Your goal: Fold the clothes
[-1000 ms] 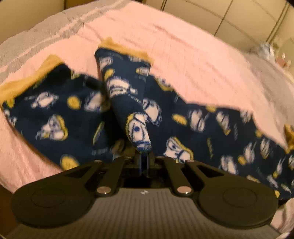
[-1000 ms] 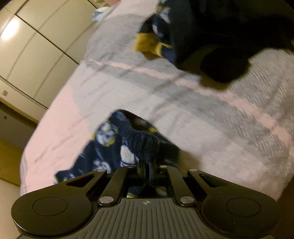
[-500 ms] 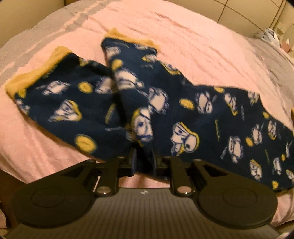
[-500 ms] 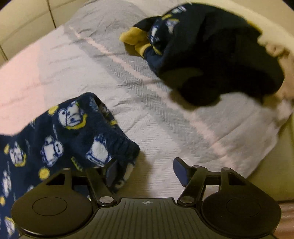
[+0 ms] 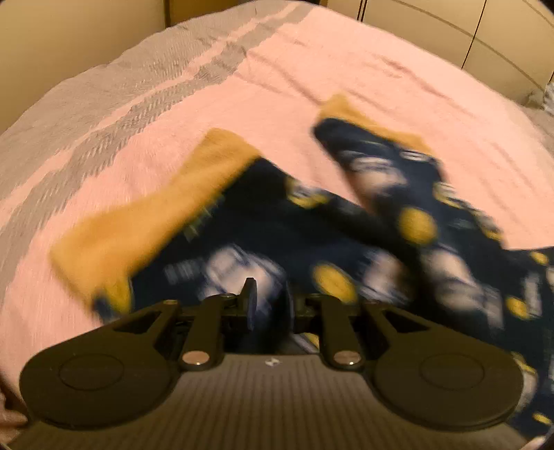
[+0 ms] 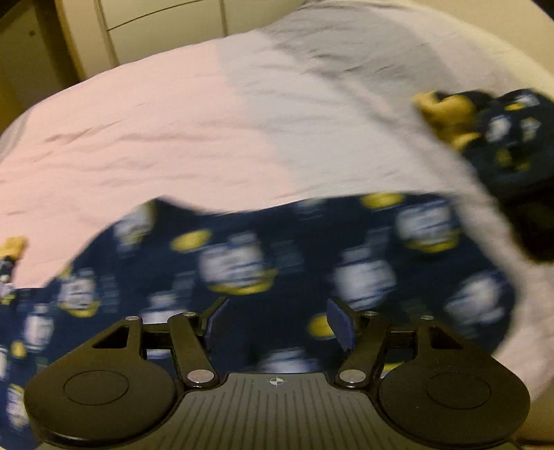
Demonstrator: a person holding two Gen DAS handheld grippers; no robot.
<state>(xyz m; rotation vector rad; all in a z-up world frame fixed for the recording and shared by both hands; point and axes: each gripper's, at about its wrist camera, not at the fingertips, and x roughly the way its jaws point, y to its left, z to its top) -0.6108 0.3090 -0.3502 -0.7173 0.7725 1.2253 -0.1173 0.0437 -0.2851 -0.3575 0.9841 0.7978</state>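
Note:
Navy fleece trousers [image 5: 346, 242] printed with white cartoon figures and yellow spots lie flat on the bed. In the left wrist view both legs end in yellow cuffs, one near [image 5: 162, 214] and one farther right [image 5: 374, 121]. My left gripper [image 5: 268, 299] hovers low over the near leg, just right of its cuff. Its jaws stand a little apart and I see no cloth pinched between them. In the right wrist view the trousers [image 6: 277, 256] spread across the frame. My right gripper [image 6: 277, 311] stands open wide above them, empty. Both views are blurred by motion.
The bed cover is pink [image 5: 346, 69] with grey woven bands [image 5: 121, 104] and a grey half [image 6: 329, 86]. A crumpled pile of navy and yellow clothes [image 6: 502, 138] lies at the far right. Pale wardrobe doors [image 5: 467, 31] stand behind the bed.
Both grippers let go of the trousers, which now lie flat. The left jaws parted slightly and slid left toward the near cuff. The right jaws opened wide and swung over the cloth.

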